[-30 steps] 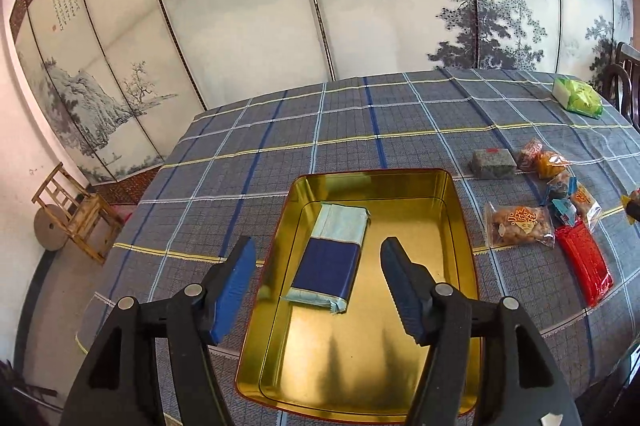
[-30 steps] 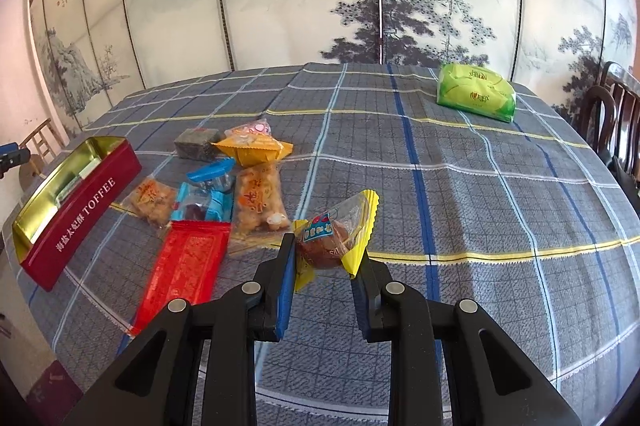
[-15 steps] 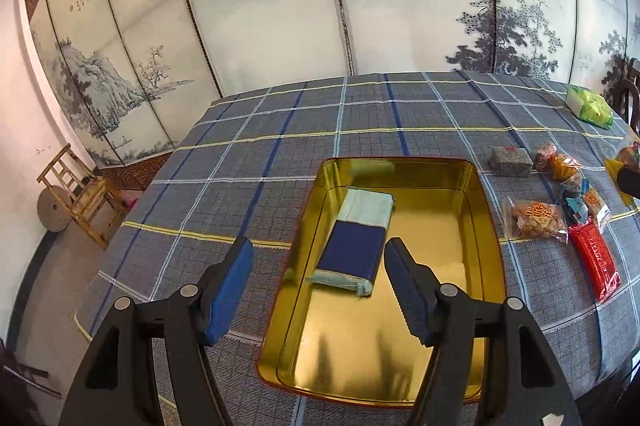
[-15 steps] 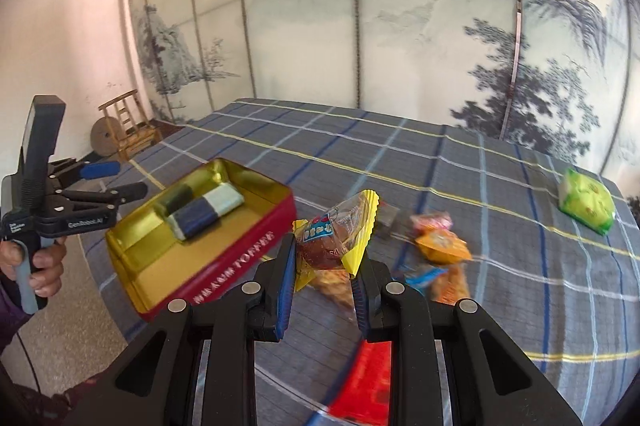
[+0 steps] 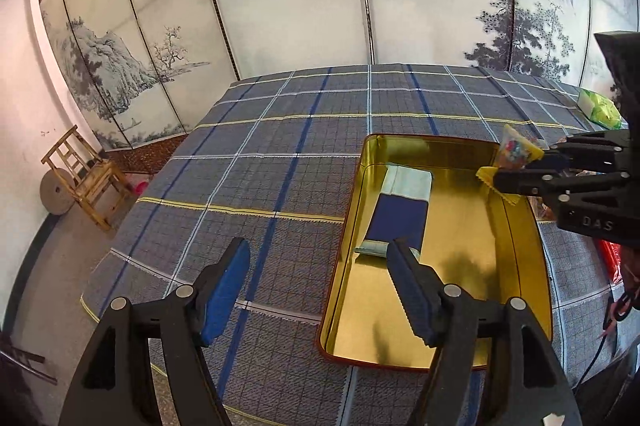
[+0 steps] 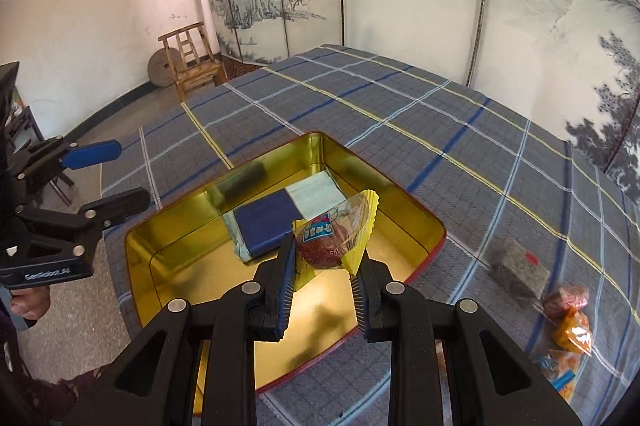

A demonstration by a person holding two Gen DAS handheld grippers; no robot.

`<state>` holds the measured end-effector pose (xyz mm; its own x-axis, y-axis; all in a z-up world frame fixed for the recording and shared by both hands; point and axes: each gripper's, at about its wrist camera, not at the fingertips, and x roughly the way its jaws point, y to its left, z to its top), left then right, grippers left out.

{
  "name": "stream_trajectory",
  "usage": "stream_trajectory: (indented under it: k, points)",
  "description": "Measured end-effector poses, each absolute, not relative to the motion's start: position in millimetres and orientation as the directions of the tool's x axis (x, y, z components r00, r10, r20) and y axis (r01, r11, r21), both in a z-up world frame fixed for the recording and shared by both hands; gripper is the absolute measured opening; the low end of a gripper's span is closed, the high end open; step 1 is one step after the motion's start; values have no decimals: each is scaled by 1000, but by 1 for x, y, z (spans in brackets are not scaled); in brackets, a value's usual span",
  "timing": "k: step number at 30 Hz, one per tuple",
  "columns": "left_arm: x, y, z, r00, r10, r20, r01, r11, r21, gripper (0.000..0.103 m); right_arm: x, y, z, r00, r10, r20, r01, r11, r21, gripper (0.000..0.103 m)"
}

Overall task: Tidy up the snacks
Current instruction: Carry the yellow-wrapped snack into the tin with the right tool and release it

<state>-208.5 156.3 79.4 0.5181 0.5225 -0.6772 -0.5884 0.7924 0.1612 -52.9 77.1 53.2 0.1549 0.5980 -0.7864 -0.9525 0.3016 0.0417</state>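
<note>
An open gold tin (image 5: 460, 246) (image 6: 192, 266) with red outer walls lies on the plaid tablecloth. Inside it rests a blue and pale-green packet (image 5: 400, 214) (image 6: 272, 222). My right gripper (image 6: 324, 258) (image 5: 520, 165) is shut on a clear, yellow-edged wrapped snack (image 6: 336, 238) (image 5: 516, 149) with a red-brown piece inside, and hangs above the tin's right side. My left gripper (image 5: 316, 250) (image 6: 108, 177) hovers at the tin's near-left edge. Its jaws are opening and nothing is between them.
Loose snacks lie right of the tin: a grey block (image 6: 516, 274), orange packets (image 6: 572, 322), a red packet (image 5: 614, 258) and a green bag (image 5: 600, 105). A wooden chair (image 5: 88, 177) stands on the floor at the left. A painted folding screen runs behind the table.
My right gripper has swung left with the wrapped snack, from above the loose snacks to above the tin. My left gripper has drifted left off the tin, and its jaws have widened a little.
</note>
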Motion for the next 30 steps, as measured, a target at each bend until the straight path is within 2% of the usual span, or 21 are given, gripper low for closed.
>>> stream_trajectory:
  k: [14, 30]
  points:
    - [-199, 164, 68, 519, 493, -698, -566, 811, 152, 69, -43, 125, 12, 120, 481, -868, -968, 249, 4, 27]
    - [-198, 166, 63, 507, 489, -709, -569, 808, 151, 70, -38, 136, 5, 157, 448, -880, -963, 267, -36, 27]
